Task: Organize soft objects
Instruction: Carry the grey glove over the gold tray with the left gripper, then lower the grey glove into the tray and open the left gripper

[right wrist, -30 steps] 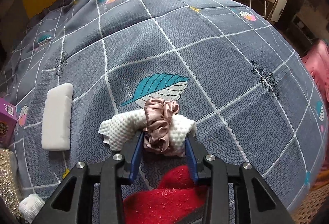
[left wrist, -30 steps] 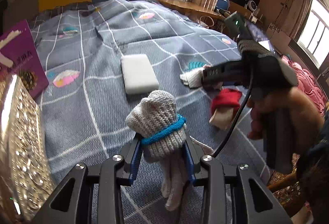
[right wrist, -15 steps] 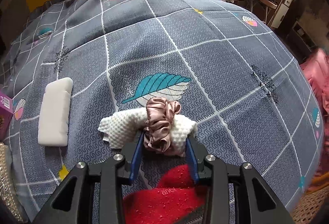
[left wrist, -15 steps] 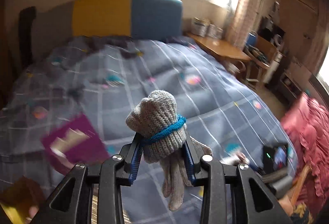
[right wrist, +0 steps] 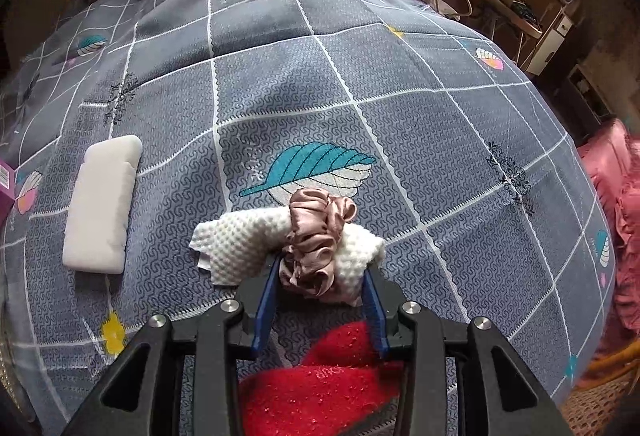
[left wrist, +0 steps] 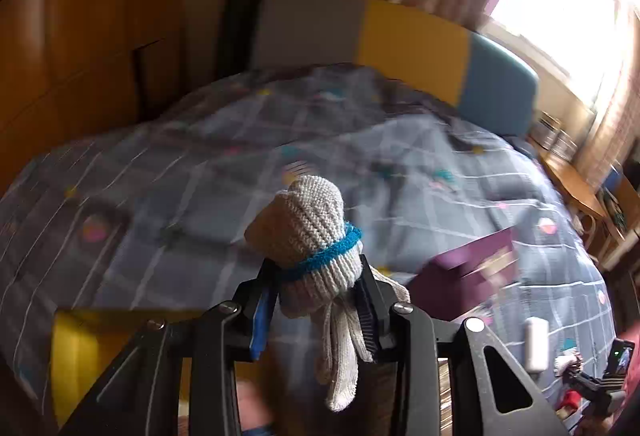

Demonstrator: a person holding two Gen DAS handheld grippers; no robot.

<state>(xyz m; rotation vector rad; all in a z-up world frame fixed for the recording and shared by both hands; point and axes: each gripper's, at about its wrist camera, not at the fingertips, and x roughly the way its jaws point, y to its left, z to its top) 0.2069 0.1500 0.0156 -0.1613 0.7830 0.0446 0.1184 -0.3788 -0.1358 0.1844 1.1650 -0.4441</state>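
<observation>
Left gripper: clamped on knit glove, box at 3 o'clock.
Right gripper: clamped on scrunchie and cloth; sponge at 9 o'clock.

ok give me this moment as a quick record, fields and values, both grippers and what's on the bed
left gripper: shut on knit glove bound with a blue band, held above the bed
right gripper: shut on white cloth wrapped in a pink scrunchie
bedspread: white sponge, red cloth
purple box: on the bed
</observation>
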